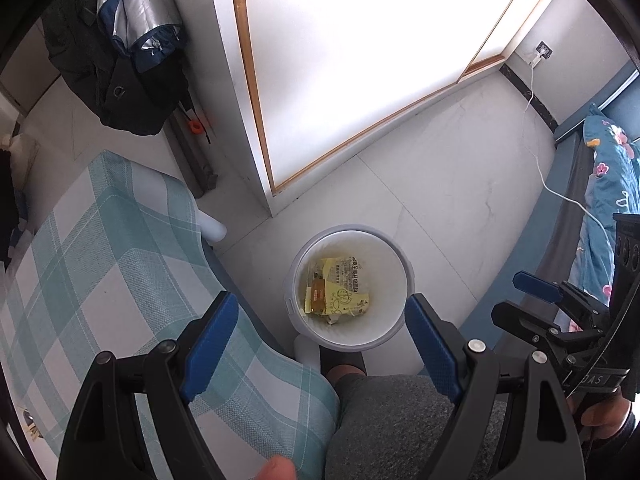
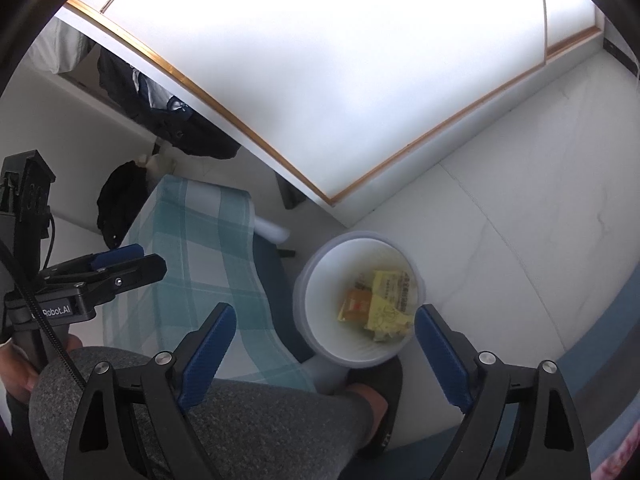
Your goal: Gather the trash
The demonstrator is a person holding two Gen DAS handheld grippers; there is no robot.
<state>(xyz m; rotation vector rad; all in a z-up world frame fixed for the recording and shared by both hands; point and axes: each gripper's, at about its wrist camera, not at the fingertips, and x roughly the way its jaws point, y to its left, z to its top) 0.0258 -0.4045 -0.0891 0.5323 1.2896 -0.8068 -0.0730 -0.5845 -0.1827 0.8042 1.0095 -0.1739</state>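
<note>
You have one white bin (image 1: pixel 390 320) on the floor, lower centre of the frame, with yellow wrappers (image 1: pixel 338 292) inside; their count is unclear. Your left claw (image 1: pixel 320 344) and right claw (image 2: pixel 324 356) both gape, empty.

White round trash bin (image 1: pixel 394 280): stands upright on the pale tiled floor, open-topped, just beside the corner of a table draped in a green-and-white checked cloth. Inner walls plain white, faintly yellowed near the bottom. Yellow printed wrappers (image 1: pixel 340 296): crumpled, lying flat at the bin's bottom, dark lettering showing on the upper one. Orange-brown packet (image 1: pixel 319 289): small, tucked against the yellow wrappers on their one side, partly overlapped.
</note>
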